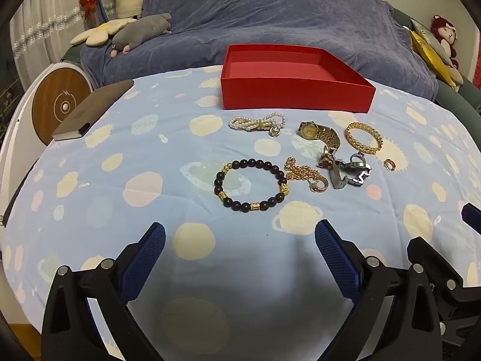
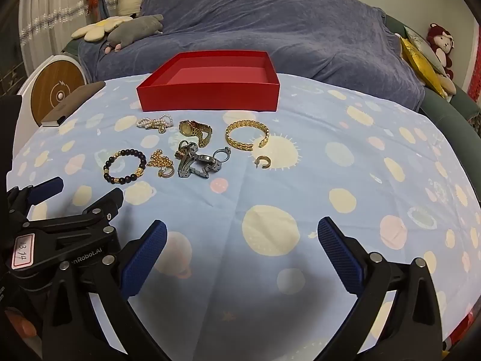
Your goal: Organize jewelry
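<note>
Starting cold: left gripper [image 1: 240, 237] and right gripper [image 2: 242, 234] both spread, holding nothing. Jewelry scattered on tablecloth [image 1: 150, 240] before empty red box [image 1: 296, 90]. Suggest pinching bead bracelet [image 1: 250, 185] first, low, by one bead.

A light blue planet-print cloth [image 1: 120, 198] is covering the bench. A grey notebook [image 1: 90, 111] is lying at its left edge, beside a round wooden-faced device [image 1: 60, 105]. Behind, a blue-grey blanket [image 1: 270, 15] is draping a sofa, where a grey plush [image 1: 141, 30] and a red monkey toy [image 1: 445, 36] are resting.
</note>
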A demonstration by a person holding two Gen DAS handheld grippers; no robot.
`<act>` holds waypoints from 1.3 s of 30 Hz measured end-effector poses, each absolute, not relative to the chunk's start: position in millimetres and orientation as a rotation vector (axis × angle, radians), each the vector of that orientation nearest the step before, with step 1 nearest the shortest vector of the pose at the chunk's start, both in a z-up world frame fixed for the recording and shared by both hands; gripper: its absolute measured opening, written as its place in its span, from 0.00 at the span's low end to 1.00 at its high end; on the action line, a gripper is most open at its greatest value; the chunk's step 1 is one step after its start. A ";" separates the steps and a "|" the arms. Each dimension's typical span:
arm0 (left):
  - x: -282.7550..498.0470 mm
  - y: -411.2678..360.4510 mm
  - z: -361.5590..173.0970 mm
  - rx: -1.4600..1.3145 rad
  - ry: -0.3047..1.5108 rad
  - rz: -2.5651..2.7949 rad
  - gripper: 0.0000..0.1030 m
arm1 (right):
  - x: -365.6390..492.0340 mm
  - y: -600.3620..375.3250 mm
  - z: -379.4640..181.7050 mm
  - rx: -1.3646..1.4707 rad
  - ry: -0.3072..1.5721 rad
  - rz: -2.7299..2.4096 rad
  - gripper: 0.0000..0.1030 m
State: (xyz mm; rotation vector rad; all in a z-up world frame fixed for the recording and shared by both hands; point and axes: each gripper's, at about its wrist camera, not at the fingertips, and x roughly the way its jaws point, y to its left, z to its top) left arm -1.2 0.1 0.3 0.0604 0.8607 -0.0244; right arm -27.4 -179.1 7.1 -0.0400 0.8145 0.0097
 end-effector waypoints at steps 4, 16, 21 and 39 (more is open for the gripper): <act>-3.5 3.1 8.8 0.056 0.870 -0.026 0.94 | -29.3 -181.9 6.2 -0.036 0.821 0.009 0.95; 0.8 2.7 3.3 0.059 0.865 -0.027 0.94 | -26.1 -175.3 6.9 -0.030 0.821 0.015 0.95; -2.1 -0.4 2.5 0.061 0.858 -0.023 0.94 | -25.9 -174.6 7.3 -0.028 0.821 0.015 0.95; -1.9 0.3 2.9 0.060 0.859 -0.025 0.94 | -26.1 -173.9 6.8 -0.029 0.821 0.017 0.95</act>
